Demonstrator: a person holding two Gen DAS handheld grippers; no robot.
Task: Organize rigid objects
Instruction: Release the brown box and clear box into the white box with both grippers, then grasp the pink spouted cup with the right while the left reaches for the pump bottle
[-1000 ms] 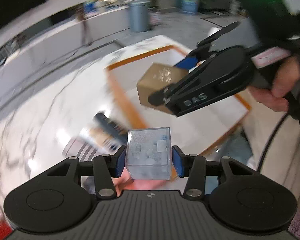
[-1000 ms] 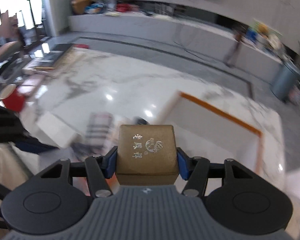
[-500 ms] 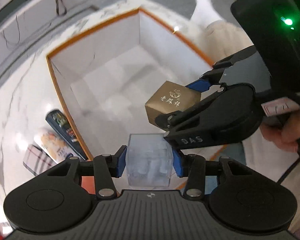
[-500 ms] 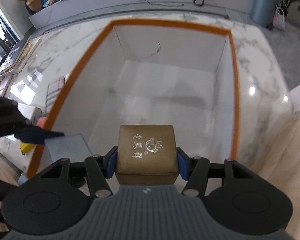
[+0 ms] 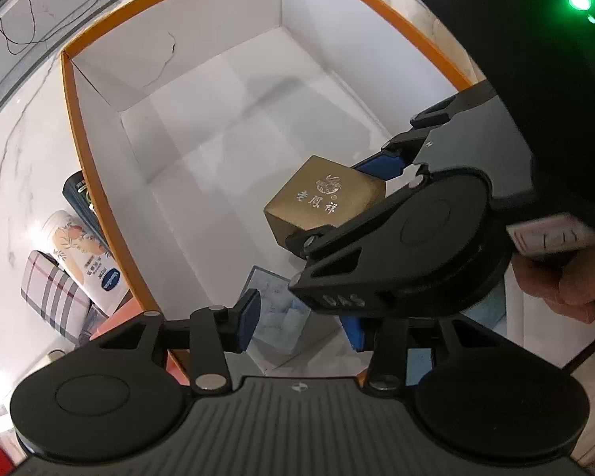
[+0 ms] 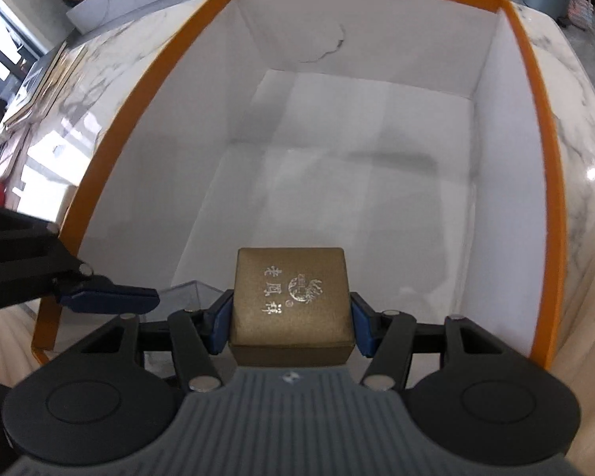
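Right gripper (image 6: 291, 327) clamped the gold box (image 6: 291, 297) above the orange-rimmed bin (image 6: 543, 182). Left gripper (image 5: 301, 319) stood wide apart around the clear cube (image 5: 275, 309), which sat on the bin floor. Only the left view showed a plaid case (image 5: 53, 293) outside the bin

A white marble desk (image 5: 8, 166) carries a big orange-rimmed white box (image 5: 69, 91). Just left of the box lie a dark blue packet (image 5: 73, 192), a floral carton (image 5: 83, 258) and a plaid pouch (image 5: 53, 293), close together.
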